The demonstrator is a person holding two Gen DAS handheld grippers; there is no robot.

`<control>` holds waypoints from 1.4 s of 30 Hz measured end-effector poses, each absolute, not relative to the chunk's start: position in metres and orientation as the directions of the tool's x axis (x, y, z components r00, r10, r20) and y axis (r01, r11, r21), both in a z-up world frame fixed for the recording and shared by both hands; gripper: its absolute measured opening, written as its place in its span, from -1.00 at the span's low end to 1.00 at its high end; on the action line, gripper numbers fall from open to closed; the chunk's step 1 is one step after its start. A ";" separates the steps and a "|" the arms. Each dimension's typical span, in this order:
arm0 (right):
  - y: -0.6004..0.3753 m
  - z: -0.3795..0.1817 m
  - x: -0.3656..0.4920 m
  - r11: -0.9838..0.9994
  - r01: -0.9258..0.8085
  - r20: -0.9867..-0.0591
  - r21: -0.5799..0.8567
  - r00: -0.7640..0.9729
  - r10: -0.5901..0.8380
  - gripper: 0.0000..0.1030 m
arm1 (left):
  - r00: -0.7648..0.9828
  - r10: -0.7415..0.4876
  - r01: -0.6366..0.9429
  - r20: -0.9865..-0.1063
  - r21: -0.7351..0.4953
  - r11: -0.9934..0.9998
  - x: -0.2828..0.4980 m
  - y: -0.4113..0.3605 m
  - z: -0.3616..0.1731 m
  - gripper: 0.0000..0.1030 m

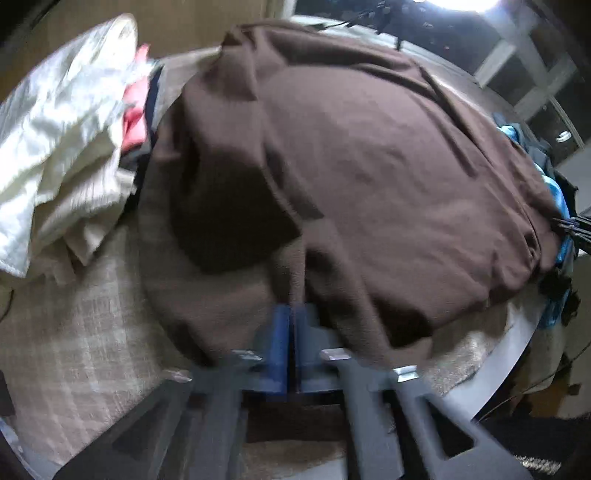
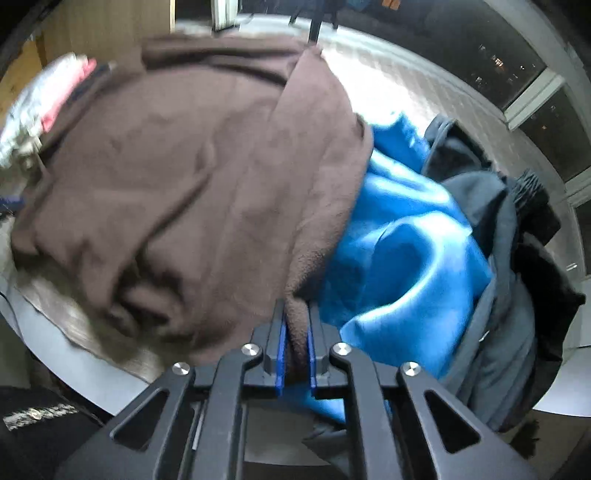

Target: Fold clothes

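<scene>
Brown fleece garment (image 1: 369, 177) lies spread across our round table (image 1: 517, 339). Our right gripper (image 2: 295, 332) clamps its edge beside blue fabric (image 2: 399, 258); our left gripper (image 1: 291, 332) is closed at the near hem, grip unclear. White clothes (image 1: 62, 122) lie left.

Dim, motion-blurred fisheye views with curved edges; a lamp (image 1: 458, 3) glares top right.

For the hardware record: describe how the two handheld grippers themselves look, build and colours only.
The left gripper has blue pads on dark grey-black fingers, a black linkage frame with triangular cut-outs and silver fasteners; it is blurred. The right gripper matches: thin blue pads, black angular fingers, four round silver screw heads, and black arms with triangular cut-outs. No cables, markings or sleeves show.
</scene>
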State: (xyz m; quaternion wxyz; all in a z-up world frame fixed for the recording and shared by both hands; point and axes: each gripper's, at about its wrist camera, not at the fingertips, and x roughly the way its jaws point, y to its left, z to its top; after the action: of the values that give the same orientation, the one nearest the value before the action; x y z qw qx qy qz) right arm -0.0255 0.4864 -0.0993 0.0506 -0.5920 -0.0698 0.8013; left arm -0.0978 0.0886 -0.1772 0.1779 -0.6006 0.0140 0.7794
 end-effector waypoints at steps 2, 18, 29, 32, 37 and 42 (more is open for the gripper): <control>0.492 -0.082 -0.025 -0.987 -0.027 -0.930 -0.159 -0.330 0.159 -0.87 | -0.264 0.258 -0.263 -0.929 -0.188 -0.946 -0.095 0.072 -0.160 -0.97; 0.508 -0.009 0.004 -0.986 -0.162 -0.876 -0.044 -0.468 0.116 0.15 | -0.417 0.199 -0.188 -0.887 -0.130 -0.974 -0.032 0.028 -0.070 -0.60; 0.435 -0.142 -0.001 -0.989 -0.027 -0.944 0.144 -0.303 -0.129 0.15 | -0.165 0.336 -0.305 -0.927 -0.276 -0.911 -0.053 0.127 -0.152 -0.57; 0.430 -0.155 -0.009 -0.990 0.030 -0.950 0.140 -0.277 -0.143 -0.78 | -0.152 0.381 -0.298 -0.912 -0.325 -0.898 -0.060 0.124 -0.157 -0.96; 0.449 -0.109 -0.004 -0.966 0.038 -0.918 0.255 -0.303 -0.255 -0.88 | -0.180 0.440 -0.298 -0.880 -0.377 -0.877 -0.059 0.095 -0.102 -0.97; 0.499 -0.037 0.014 -0.924 -0.010 -0.860 0.382 -0.369 -0.352 -0.89 | -0.192 0.454 -0.295 -0.870 -0.390 -0.872 -0.043 0.057 -0.048 -0.97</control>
State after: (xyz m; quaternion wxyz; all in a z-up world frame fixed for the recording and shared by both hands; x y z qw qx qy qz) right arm 0.0144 0.4994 -0.0374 -0.1053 -0.5519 0.1639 0.8108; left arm -0.0430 0.0572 -0.0478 0.2433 -0.5872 -0.0676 0.7691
